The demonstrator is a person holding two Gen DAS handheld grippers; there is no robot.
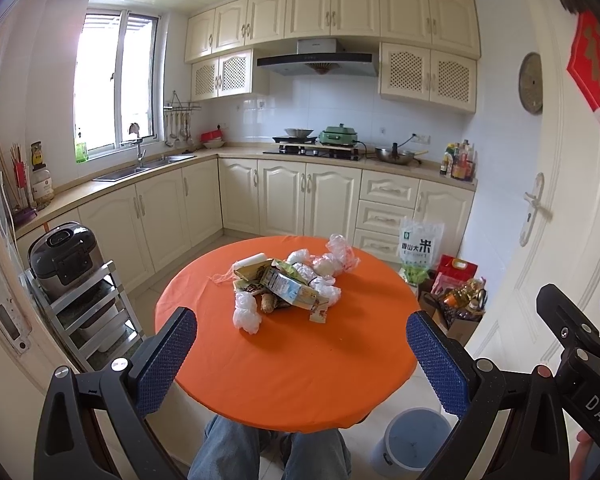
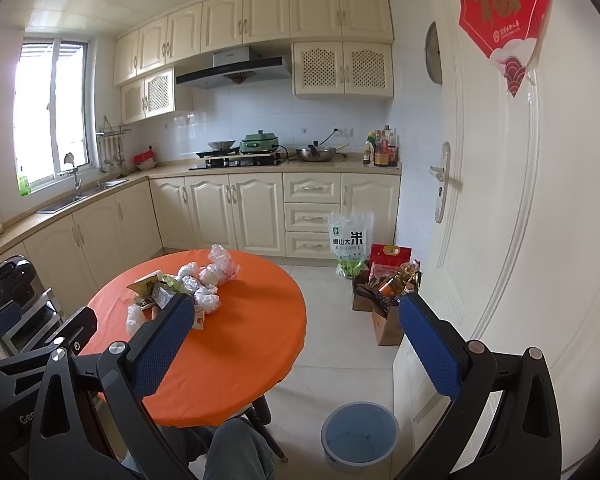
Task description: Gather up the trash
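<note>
Trash point(image 1: 288, 284) awaits collection in a home kitchen, heaped just beyond the middle of a round table point(image 1: 292, 360) draped in orange cloth. Both tools are empty with jaws spread wide: the left gripper point(image 1: 300, 344) hovers above the table's near edge, squarely facing the heap, while the right gripper point(image 2: 296, 332) hangs off the table's right side, over the floor. Neither touches anything. That staging looks deliberate, a ready stance ahead of a first reach. A person's knees in jeans point(image 1: 268, 456) show under the near rim, so the operator appears seated at the table. A blue-grey bin point(image 2: 360, 436) stands open on the tiled floor just right of the table's near edge, seemingly within easy reach of the right tool and the likely destination. The heap itself is a loose tangle: several crumpled white plastic bags point(image 1: 246, 316), a flattened drink carton point(image 1: 286, 286), a white foam piece point(image 1: 249, 261) at the far left and scraps of printed wrapper, overlapping one another. Light, crushable pieces, they will probably need picking one at a time.
</note>
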